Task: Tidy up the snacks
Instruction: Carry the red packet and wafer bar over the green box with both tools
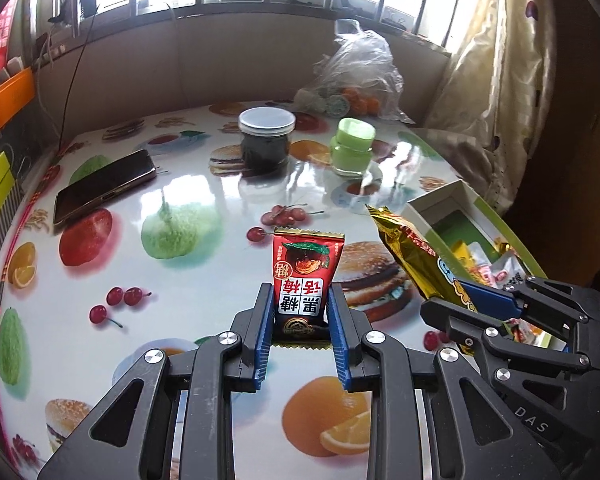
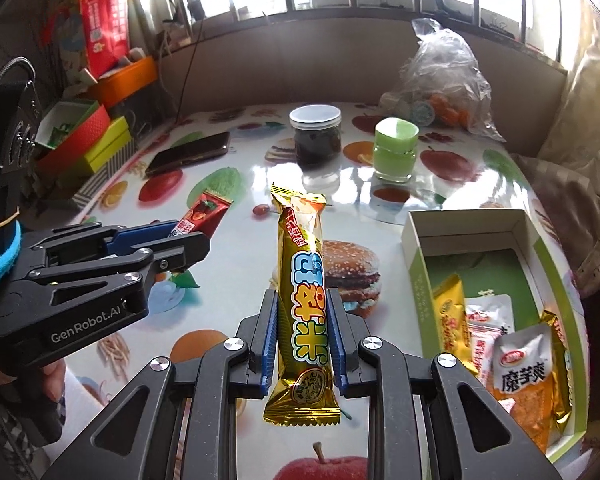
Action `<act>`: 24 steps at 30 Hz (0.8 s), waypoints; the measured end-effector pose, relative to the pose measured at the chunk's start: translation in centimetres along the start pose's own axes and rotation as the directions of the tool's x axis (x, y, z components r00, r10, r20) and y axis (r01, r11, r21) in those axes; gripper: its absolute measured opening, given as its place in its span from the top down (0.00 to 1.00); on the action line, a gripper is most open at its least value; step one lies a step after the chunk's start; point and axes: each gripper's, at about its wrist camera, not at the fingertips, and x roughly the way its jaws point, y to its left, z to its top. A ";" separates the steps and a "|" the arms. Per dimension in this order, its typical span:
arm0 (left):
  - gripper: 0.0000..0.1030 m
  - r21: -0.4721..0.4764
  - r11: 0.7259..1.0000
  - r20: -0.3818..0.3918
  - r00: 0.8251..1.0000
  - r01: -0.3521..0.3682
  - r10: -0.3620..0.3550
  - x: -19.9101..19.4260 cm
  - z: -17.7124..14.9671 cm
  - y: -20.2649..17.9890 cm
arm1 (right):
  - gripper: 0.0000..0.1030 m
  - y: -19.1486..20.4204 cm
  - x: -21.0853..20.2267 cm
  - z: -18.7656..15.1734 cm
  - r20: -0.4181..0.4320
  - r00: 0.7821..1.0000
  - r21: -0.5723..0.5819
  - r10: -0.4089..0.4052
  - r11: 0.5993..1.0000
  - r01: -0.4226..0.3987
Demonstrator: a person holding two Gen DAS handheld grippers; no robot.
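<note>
Snacks: two are being held up off the table right now. The red packet (image 1: 306, 276) is sitting upright between the left gripper (image 1: 300, 320) pads, pinched across its lower half, top edge poking free above the tips. The gold bar (image 2: 304, 300) is standing in the right gripper (image 2: 303, 336), clamped around its middle, both crimped ends sticking out. Both tools are pressing tight on wrappers, nothing spread.

Handling, as a judgement: both are looking light, in thin crinkly foil that gives under the pads. The glossy film is probably slippery, so a grip across the flat faces, near the middle, is looking safest; a grip on the crimped end would likely let it swing. The bar inside may be brittle, so hard squeezing is risky. The red packet is looking soft and a bit puffy.

The box (image 2: 420, 256) is lying open to the right of the bar, near the table edge, already holding several packets (image 2: 520, 368) in yellow, white and orange. Both held snacks are hanging to its left, apart from it; they are probably going in there next.

Farther out on the fruit-print table (image 1: 204, 196): a dark jar (image 1: 266, 140) with a pale lid, a green jar (image 1: 350, 148) beside it, a phone (image 1: 104, 186) lying flat at left, a plastic bag (image 1: 360, 76) of fruit at the back by the wall. Coloured boxes are stacking up off the left edge.
</note>
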 end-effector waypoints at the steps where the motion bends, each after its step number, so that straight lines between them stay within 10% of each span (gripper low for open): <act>1: 0.73 0.001 1.000 0.000 1.000 0.003 -0.003 -0.1 0.0 -0.2 | 0.79 -0.1 -0.2 -0.1 0.002 1.000 0.000 -0.002 1.000 0.002; 24: 0.73 0.081 0.994 -0.015 0.998 0.068 -0.067 0.5 0.8 -7.3 | 0.79 -5.9 -4.7 -2.2 0.042 0.995 0.096 -0.088 0.992 0.084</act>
